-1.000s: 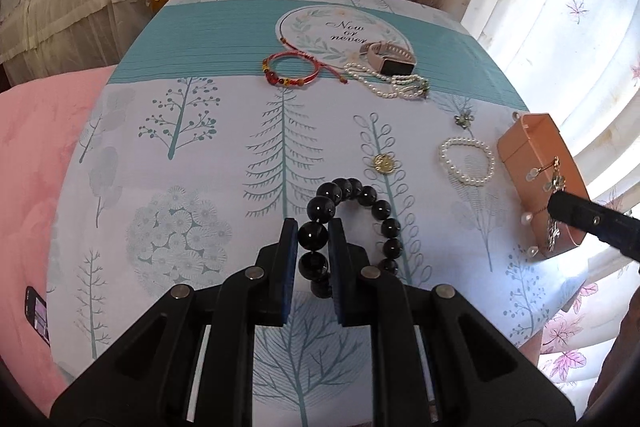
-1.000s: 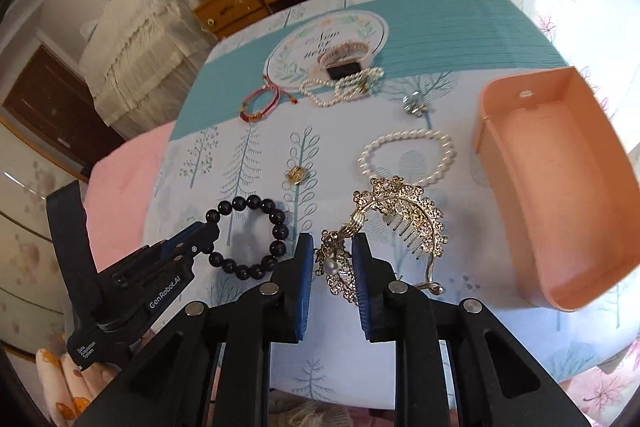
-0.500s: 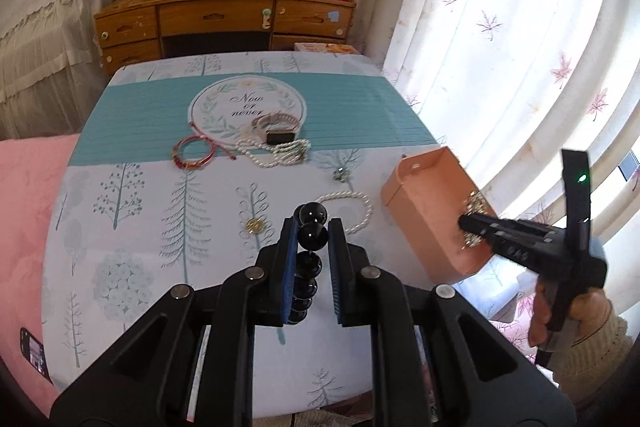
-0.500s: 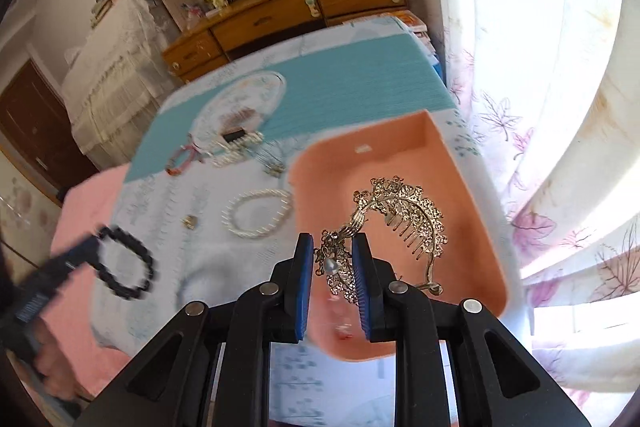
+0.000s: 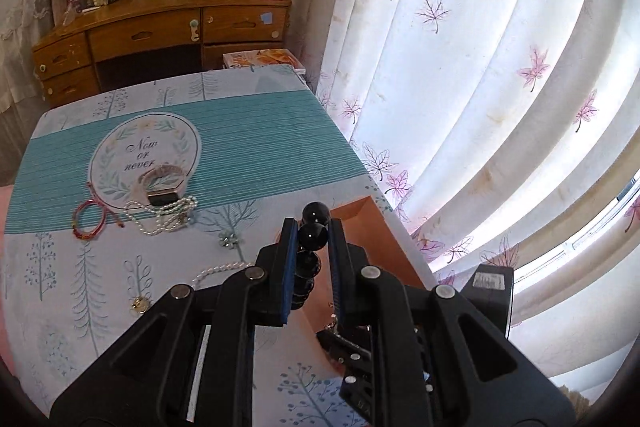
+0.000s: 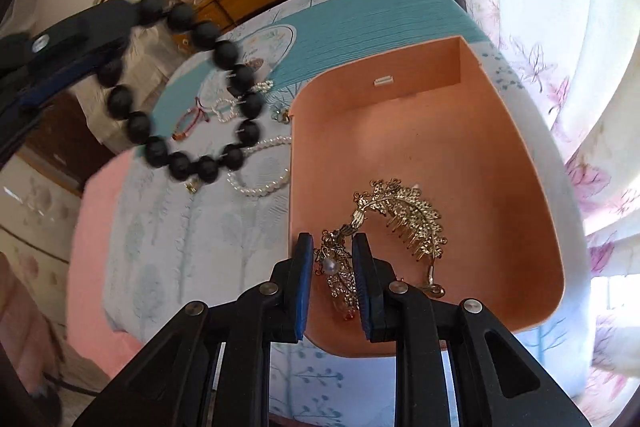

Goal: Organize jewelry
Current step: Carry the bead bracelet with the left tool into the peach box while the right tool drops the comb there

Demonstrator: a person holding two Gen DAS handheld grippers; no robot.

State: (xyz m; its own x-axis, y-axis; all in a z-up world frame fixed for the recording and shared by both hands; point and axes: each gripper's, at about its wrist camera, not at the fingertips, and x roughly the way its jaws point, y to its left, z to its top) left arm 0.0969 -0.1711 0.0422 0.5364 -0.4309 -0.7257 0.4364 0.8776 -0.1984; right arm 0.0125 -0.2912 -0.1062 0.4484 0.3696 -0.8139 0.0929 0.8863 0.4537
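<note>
The left tongs (image 6: 132, 23) grip the black bead bracelet (image 6: 192, 99), which hangs in the air above the bench (image 6: 168, 247). Further right, the right tongs (image 6: 333, 259) hold the gold hair comb (image 6: 400, 215) inside the orange box (image 6: 500, 167).

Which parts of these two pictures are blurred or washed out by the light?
Right wrist view: the black bead bracelet is smeared by motion, while the gold hair comb is sharp. Left wrist view: the backlit curtain glares white at the right, and the fisheye bends its folds.
</note>
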